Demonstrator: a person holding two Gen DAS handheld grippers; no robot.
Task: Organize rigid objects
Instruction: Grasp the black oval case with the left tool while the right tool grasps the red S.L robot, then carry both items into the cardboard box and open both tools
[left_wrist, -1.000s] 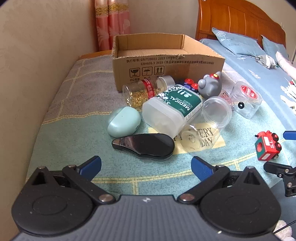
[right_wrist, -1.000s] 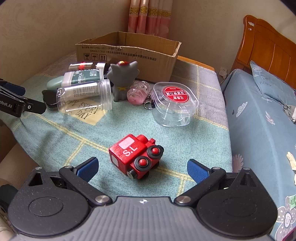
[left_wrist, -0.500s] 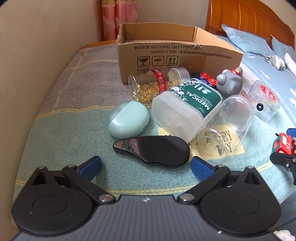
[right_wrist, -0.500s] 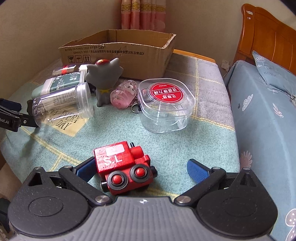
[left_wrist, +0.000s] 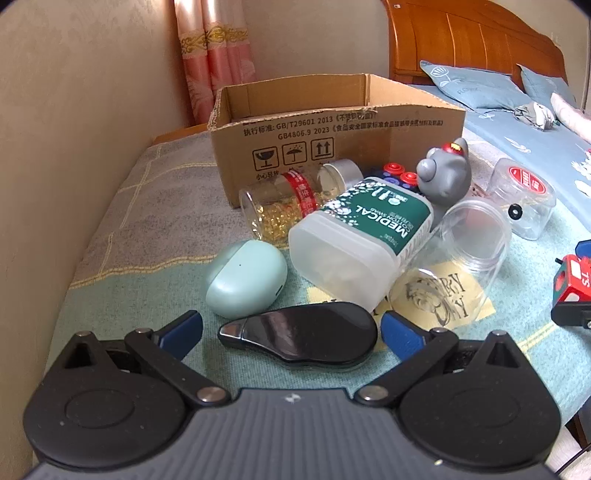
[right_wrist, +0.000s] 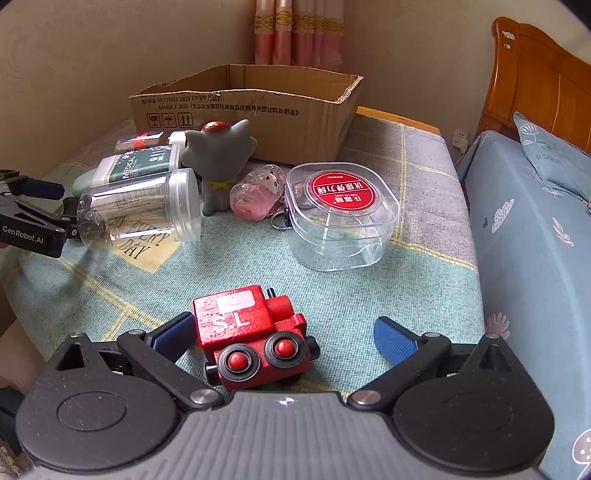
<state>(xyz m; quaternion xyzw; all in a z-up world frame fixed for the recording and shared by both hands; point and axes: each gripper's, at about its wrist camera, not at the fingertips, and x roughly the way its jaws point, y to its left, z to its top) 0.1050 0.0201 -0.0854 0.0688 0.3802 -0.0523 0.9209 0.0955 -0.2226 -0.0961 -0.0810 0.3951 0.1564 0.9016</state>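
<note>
While a cardboard box (left_wrist: 332, 136) sits at the table's (right_wrist: 406, 295) back, both tools gape wide, gripping nothing: right tool (right_wrist: 284, 334) w/ red toy train (right_wrist: 255, 339) between its fingers, left tool (left_wrist: 291, 328) around black oval case (left_wrist: 299, 338).

Beige walls (left_wrist: 92, 92), pink curtain (left_wrist: 214, 62), wooden headboard (left_wrist: 461, 40).

- Red blocky toy train (right_wrist: 251, 332), white "S.L" lettering, black wheels with red hubs
- Glossy black teardrop-shaped case (left_wrist: 301, 338)
- Mint-green rounded case (left_wrist: 245, 284)
- White plastic bottle (left_wrist: 360, 245), dark green label with white flowers
- Grey cat figure (right_wrist: 219, 155), red cap
- Brown cardboard box (left_wrist: 332, 125), black print
- Teal cloth (right_wrist: 369, 295), yellow grid lines
</note>
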